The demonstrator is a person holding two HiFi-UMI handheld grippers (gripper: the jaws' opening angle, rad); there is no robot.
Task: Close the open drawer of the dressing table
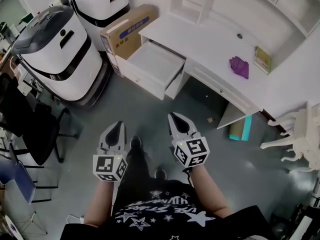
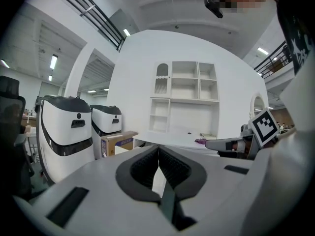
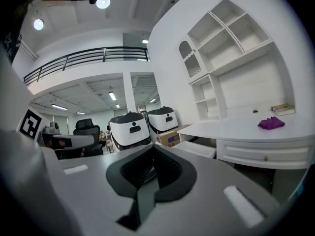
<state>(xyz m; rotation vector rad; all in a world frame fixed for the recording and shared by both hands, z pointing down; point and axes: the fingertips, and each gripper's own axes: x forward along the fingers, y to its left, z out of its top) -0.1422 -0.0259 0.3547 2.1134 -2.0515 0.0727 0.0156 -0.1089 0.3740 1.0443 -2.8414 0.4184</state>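
The open drawer [image 1: 152, 66] juts from the left end of the dressing table [image 1: 210, 39], at about twelve o'clock from both grippers and well apart from them; the left gripper [image 1: 116, 130] and right gripper [image 1: 178, 123] each have fingers pressed together, pinching nothing; the drawer looks rigid, empty and probably light on its runners; a square push at the middle of its front panel should avoid skewing it.

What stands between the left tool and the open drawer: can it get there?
Probably yes. Only bare floor lies between the shut, empty left tool and the drawer, whose front faces the person. The white machine stands off to the left.
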